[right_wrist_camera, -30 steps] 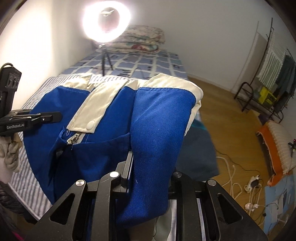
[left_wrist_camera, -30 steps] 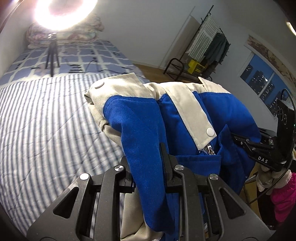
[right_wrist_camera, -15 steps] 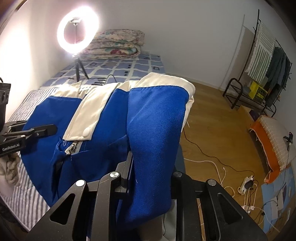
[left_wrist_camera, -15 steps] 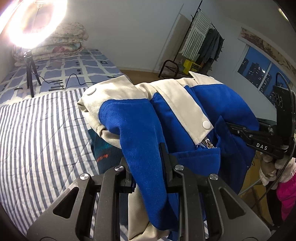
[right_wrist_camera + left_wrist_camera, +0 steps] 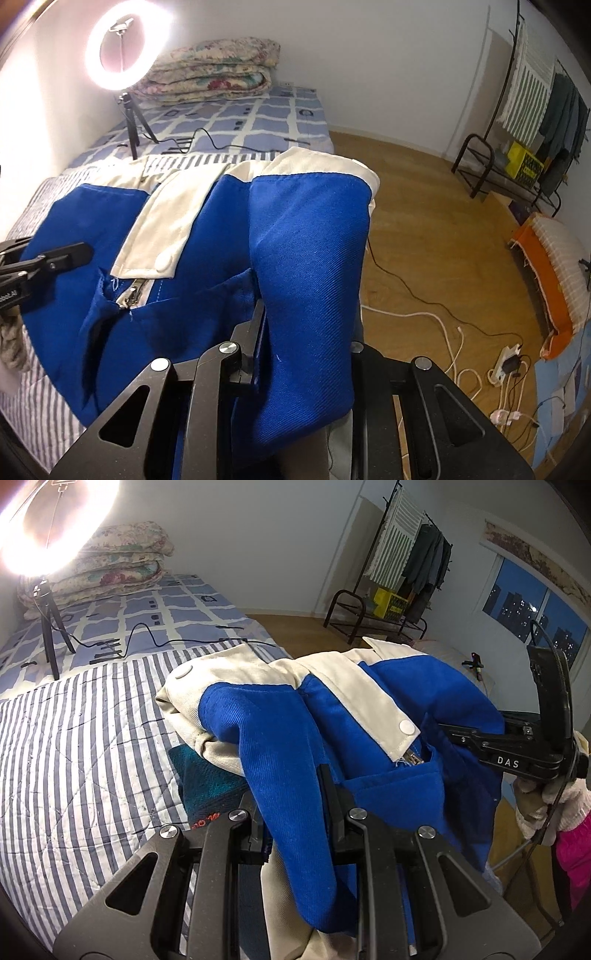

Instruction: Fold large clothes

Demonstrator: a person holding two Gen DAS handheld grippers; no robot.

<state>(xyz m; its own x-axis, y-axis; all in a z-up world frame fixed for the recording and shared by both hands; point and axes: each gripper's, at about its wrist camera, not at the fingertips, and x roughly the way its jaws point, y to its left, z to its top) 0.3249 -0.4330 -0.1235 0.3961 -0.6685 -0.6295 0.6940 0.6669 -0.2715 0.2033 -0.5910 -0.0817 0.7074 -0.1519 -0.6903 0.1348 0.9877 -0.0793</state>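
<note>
A blue and cream jacket (image 5: 424,686) hangs bunched above the striped bed, held between both grippers. My left gripper (image 5: 291,805) is shut on a blue fold that drapes over its jaws, with cream lining below. In the right wrist view my right gripper (image 5: 303,332) is shut on another thick blue fold of the jacket (image 5: 303,229); its right finger is hidden by cloth. Each gripper shows in the other's view: the right gripper (image 5: 448,733) pokes into the cloth near the zipper, and the left gripper (image 5: 74,254) sits at the jacket's left edge.
A dark teal garment (image 5: 207,779) lies on the striped quilt (image 5: 74,746) under the jacket. A ring light on a tripod (image 5: 127,48) and folded quilts (image 5: 210,74) sit at the bed's far end. Cables and a power strip (image 5: 506,365) cross the wooden floor, near a clothes rack (image 5: 532,103).
Both grippers have carried the jacket sideways along the bed and slightly lower. The dark teal garment has come into view beneath it. Both grips are unchanged.
</note>
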